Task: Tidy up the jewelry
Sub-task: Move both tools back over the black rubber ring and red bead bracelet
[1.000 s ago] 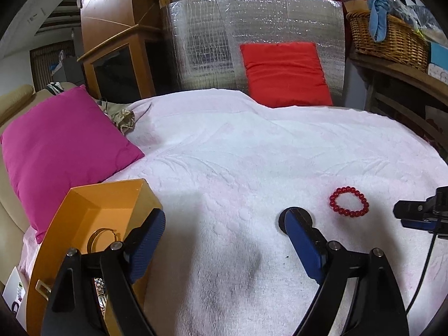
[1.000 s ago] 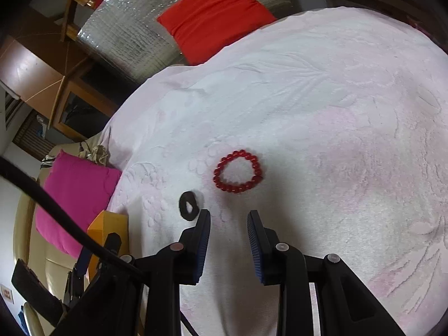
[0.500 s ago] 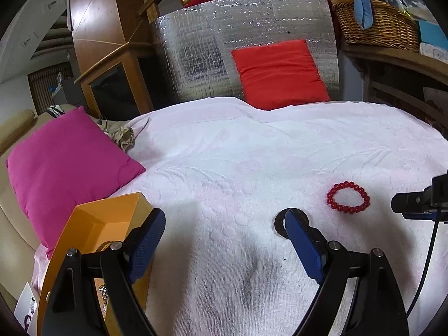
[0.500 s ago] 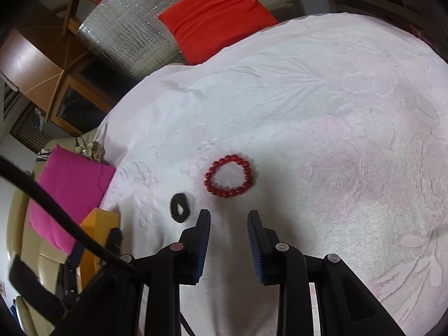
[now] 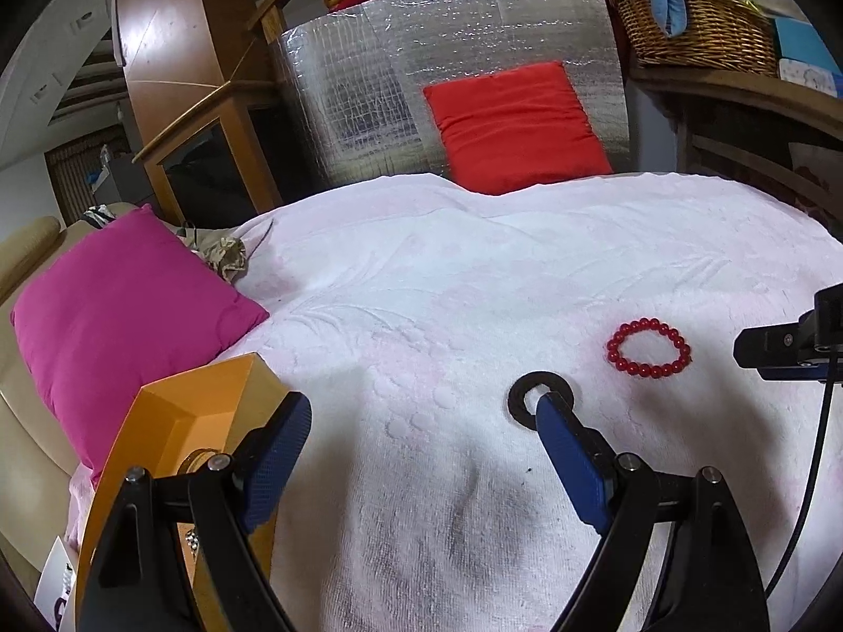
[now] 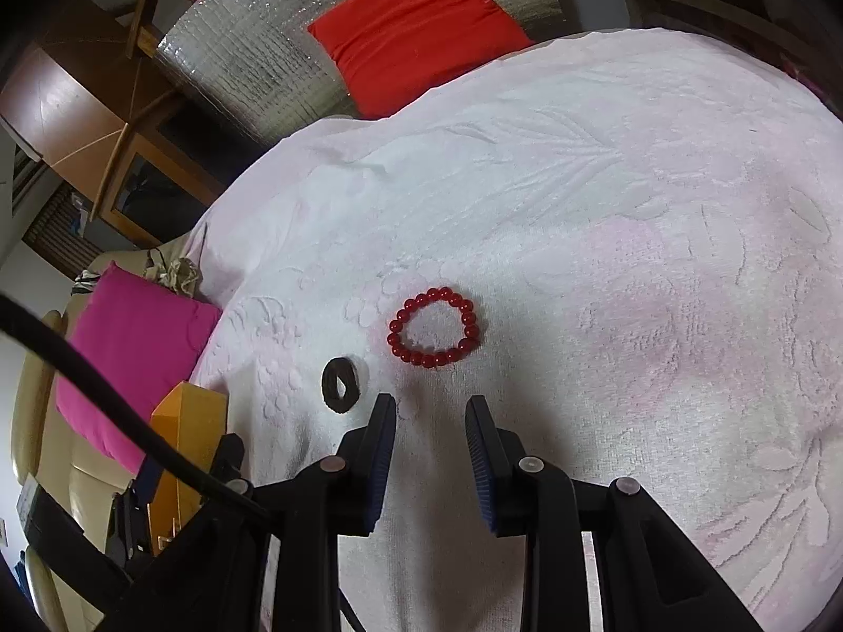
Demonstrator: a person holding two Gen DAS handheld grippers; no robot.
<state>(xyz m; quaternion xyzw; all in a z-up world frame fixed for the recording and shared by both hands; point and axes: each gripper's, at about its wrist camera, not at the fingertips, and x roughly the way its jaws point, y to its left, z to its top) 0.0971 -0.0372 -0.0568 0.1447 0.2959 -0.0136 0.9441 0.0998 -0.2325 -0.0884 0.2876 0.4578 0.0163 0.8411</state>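
Right gripper, fingers slightly parted and empty, hovers just short of the red bead bracelet lying on the pale pink towel. Black ring just left. Left gripper spread wide; orange box beside it.

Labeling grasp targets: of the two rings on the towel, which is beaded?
The red bracelet: a loop of round red beads. The black ring beside it, nearer the orange box, is a plain flat band.

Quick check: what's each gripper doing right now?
Left gripper: wide open, holding nothing.
Right gripper: open, narrower gap, holding nothing, near the red bead bracelet.
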